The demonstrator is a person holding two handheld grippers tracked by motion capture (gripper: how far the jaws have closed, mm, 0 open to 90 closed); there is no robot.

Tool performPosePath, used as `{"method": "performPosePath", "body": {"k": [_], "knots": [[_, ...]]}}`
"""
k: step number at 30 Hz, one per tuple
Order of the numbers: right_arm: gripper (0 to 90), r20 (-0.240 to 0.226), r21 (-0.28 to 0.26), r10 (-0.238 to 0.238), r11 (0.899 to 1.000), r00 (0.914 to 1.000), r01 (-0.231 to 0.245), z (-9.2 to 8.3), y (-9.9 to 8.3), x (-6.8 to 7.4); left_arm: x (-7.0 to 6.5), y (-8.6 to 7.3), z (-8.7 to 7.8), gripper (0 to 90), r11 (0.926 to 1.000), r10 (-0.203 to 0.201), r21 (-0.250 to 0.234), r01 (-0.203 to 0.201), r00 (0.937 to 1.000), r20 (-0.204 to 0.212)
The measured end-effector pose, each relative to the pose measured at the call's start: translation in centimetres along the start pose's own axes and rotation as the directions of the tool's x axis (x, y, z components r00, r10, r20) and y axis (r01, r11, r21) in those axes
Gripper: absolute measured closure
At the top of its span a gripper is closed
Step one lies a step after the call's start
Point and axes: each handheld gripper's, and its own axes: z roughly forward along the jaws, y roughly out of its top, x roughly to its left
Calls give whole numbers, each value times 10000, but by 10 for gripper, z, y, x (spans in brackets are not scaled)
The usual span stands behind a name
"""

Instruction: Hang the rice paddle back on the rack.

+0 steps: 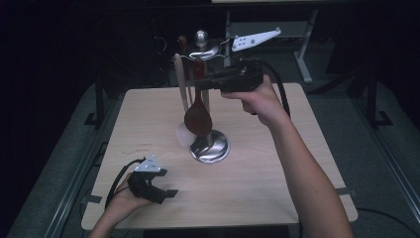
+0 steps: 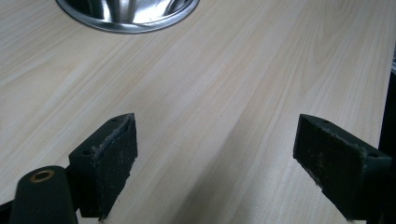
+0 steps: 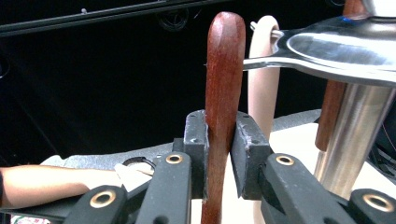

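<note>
- Resting low near the table's (image 1: 257,198) near edge, the left gripper (image 1: 166,191) has its jaws spread wide over bare wood, nothing between the pads (image 2: 114,168).
- Beyond it stands the shiny base (image 1: 210,148) of the utensil stand (image 1: 200,47).
- Farther off, the right gripper (image 3: 219,154) pinches the dark wooden spoon (image 3: 223,79) by its handle, the rounded tip above the fingers, the bowl (image 1: 198,119) hanging below.
- It looks stiff, light and smooth; the flat handle sides suit the grip.

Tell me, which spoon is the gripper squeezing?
The dark red-brown wooden spoon. The right gripper pinches its handle, while the pale spoon hangs untouched behind it.
</note>
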Motion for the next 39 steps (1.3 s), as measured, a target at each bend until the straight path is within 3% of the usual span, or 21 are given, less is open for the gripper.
{"method": "performPosePath", "body": {"k": [10, 14, 21, 28, 39], "knots": [[758, 461, -147, 8, 9999, 9989, -1, 1, -4, -4, -1, 0, 1, 136, 10000, -40, 38, 40, 10000, 55], [683, 841, -123, -30, 9999, 9964, 41, -1, -6, -3, -1, 0, 1, 136, 10000, -29, 24, 28, 9999, 98], [549, 1009, -95, 35, 10000, 9949, -25, -10, -18, 0, -2, 0, 2, 135, 10000, -37, -49, 38, 9999, 154], [446, 1787, 15, 33, 10000, 9839, -36, -26, -35, 6, -3, 1, 3, 137, 10000, 14, -53, -13, 9998, 205], [339, 2509, 393, 87, 9990, 9680, -191, -38, -69, 11, -2, 1, 2, 142, 9997, 134, -212, -130, 9997, 187]]}}
